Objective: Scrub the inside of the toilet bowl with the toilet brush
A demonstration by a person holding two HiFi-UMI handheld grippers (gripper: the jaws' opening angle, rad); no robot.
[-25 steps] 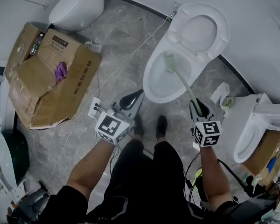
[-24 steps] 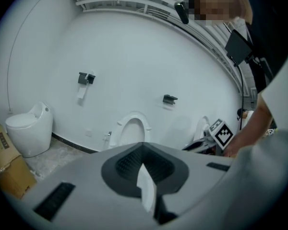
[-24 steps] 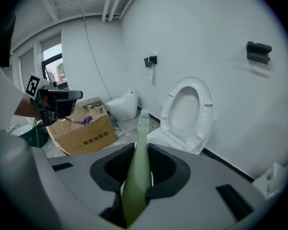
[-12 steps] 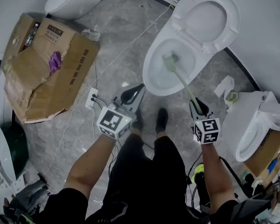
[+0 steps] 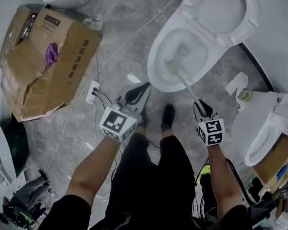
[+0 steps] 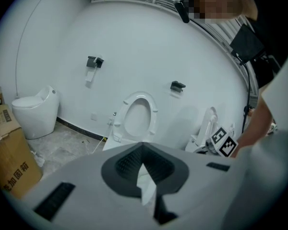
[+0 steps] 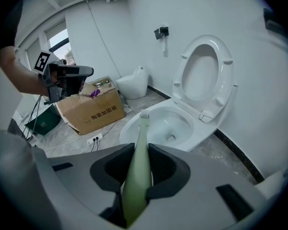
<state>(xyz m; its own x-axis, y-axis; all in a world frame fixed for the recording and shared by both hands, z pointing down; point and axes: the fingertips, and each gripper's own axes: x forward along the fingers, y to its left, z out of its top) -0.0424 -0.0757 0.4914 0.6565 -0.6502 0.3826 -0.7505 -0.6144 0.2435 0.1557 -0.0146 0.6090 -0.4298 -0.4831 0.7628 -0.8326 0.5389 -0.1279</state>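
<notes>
Green toilet brush point(image 5: 185, 86), clamped in the right gripper point(image 5: 202, 107), reaches into the toilet bowl point(image 5: 155, 61), bristles at its 7 o'clock wall; scrubbing looks under way, most surfaces left. Left gripper point(image 5: 137, 94) hangs closed, empty.

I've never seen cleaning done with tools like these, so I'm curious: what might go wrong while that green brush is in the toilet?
1. The right gripper holds the toilet brush only at the far end of its long handle, so under scrubbing pressure it might twist or slip in the jaws.
2. A power strip lies on the floor to the left of the toilet bowl; splashes could possibly reach it.
</notes>
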